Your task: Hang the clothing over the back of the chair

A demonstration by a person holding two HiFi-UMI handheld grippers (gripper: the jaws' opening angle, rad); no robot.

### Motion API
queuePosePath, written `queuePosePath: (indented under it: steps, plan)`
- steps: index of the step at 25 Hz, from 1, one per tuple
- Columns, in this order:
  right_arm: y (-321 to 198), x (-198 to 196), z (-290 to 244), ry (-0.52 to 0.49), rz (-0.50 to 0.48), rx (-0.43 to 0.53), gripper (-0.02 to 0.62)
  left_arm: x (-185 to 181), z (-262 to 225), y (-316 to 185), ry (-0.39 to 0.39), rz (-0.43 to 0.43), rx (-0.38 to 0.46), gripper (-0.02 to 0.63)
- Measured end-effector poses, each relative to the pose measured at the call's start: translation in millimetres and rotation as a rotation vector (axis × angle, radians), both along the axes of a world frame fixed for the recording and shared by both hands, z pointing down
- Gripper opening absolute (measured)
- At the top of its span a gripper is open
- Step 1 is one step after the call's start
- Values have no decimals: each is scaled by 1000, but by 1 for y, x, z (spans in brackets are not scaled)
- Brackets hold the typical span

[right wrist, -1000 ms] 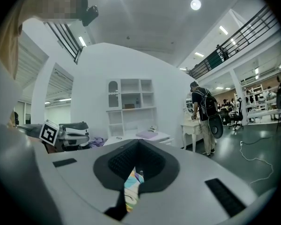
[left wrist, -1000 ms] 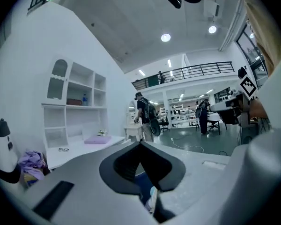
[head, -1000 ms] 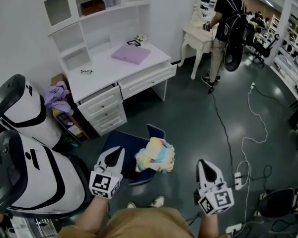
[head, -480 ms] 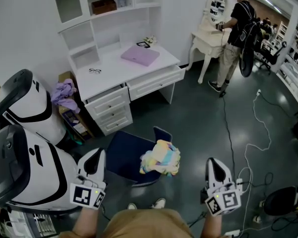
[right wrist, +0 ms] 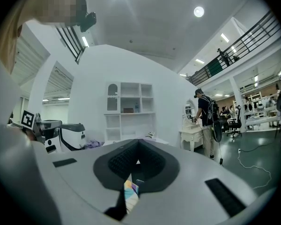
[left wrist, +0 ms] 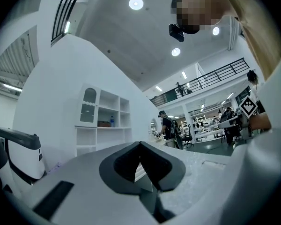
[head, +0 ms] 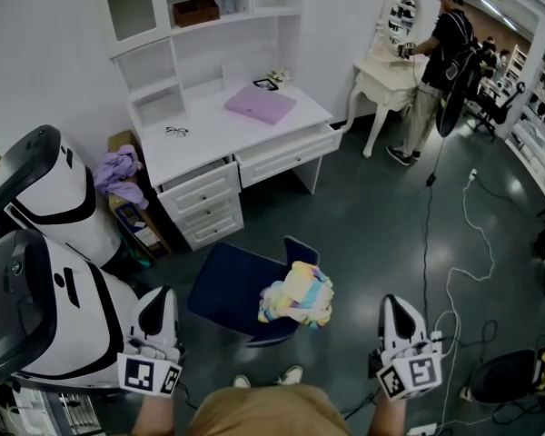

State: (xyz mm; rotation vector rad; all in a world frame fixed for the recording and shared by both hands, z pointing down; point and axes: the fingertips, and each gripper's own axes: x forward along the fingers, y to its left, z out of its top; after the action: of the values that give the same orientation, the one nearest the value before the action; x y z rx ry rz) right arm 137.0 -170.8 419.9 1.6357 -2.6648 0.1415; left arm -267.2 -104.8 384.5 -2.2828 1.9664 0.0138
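A navy chair (head: 229,287) stands on the dark floor just ahead of me. A pastel striped piece of clothing (head: 298,295) lies bunched over the chair's back edge (head: 300,246), on its right side. My left gripper (head: 166,292) is off to the left of the chair, shut and holding nothing; its jaws (left wrist: 140,144) meet with nothing between them. My right gripper (head: 392,301) hovers to the right of the chair, clear of the clothing, jaws together and empty (right wrist: 138,142). A sliver of the clothing (right wrist: 129,194) shows below them in the right gripper view.
Two large white machines (head: 45,271) stand close at the left, next to my left gripper. A white desk (head: 220,143) with drawers and a purple pad (head: 259,104) is behind the chair. A person (head: 443,57) stands at a vanity table far right. Cables (head: 454,271) trail on the floor.
My left gripper has drawn back from the chair seat to the lower left, beside the white machine. The clothing stays on the chair. The right gripper has hardly moved.
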Motion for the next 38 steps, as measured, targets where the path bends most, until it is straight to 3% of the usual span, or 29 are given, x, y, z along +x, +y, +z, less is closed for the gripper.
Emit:
queuePosePath:
  steps: [38]
  plan:
    - [-25,-32,-20,43,-29,50,3,-16,-13,-20,14,-4,40,5]
